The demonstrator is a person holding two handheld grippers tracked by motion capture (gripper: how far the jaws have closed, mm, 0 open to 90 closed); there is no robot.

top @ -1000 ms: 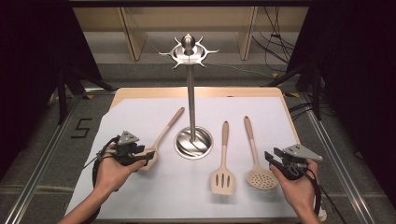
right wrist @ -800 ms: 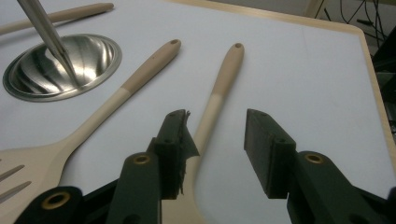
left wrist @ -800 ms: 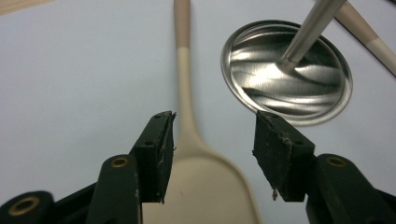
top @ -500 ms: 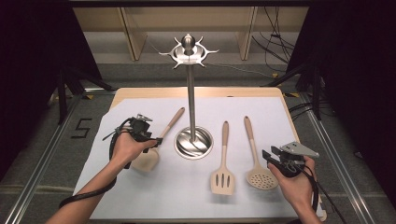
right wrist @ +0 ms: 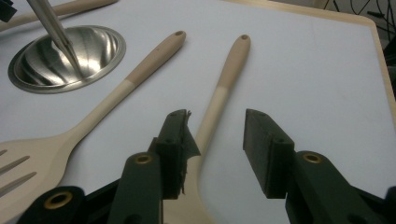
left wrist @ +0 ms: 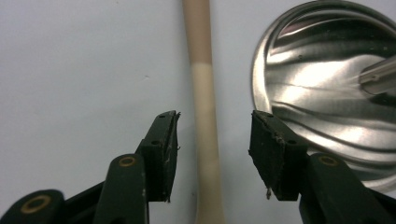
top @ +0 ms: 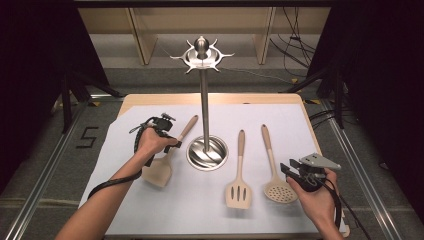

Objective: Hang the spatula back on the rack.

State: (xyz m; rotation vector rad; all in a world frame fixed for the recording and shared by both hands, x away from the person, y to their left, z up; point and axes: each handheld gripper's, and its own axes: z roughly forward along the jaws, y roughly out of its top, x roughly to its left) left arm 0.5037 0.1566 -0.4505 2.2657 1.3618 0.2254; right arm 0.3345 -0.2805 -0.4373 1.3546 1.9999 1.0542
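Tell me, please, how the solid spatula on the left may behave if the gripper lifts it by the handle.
The spatula looks stiff, so it probably will not droop. Its broad blade is far from the left gripper, so that end may dip. The smooth rounded handle could slip between the open jaws unless squeezed firmly.

One mark reads — a black 5 (top: 86, 137) taped on the grey floor (top: 45, 150) — nothing else.

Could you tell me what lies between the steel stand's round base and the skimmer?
In the high view, the beige slotted turner lies between the base and the perforated beige skimmer.
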